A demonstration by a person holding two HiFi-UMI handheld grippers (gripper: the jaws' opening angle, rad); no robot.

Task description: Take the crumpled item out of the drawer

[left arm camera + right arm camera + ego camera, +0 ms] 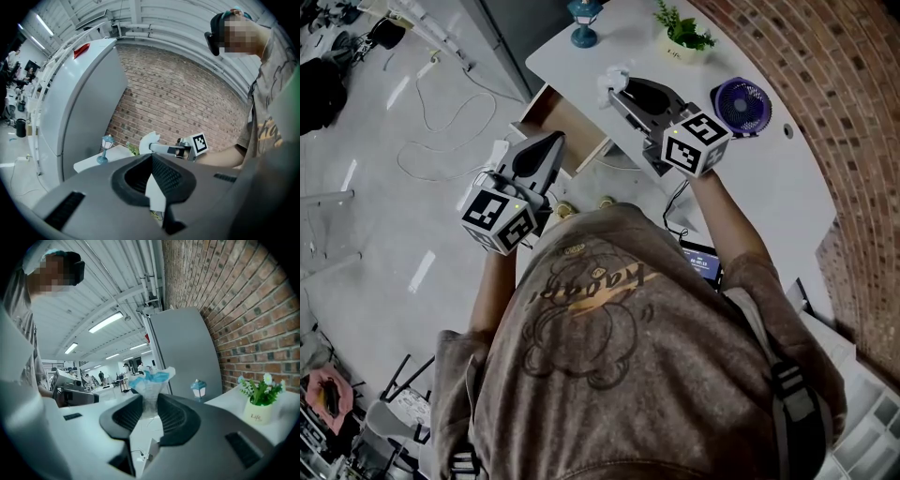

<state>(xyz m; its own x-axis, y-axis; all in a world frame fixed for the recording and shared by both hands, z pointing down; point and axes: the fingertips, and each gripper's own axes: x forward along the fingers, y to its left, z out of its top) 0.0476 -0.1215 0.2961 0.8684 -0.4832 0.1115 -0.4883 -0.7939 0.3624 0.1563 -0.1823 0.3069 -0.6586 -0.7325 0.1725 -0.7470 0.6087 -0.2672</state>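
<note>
one claw (150,400), seemingly snug on crumpled item (150,378)

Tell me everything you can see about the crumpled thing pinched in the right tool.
The crumpled white item looks like thin, slightly see-through plastic or paper. It is bunched into a narrow neck that flares to a ragged top with a light blue patch. It stands upright out of the right tool, whose jaws are closed on its neck. The head view shows it held in the air beyond the open wooden drawer, near the white tabletop edge, touching only the tool.
</note>
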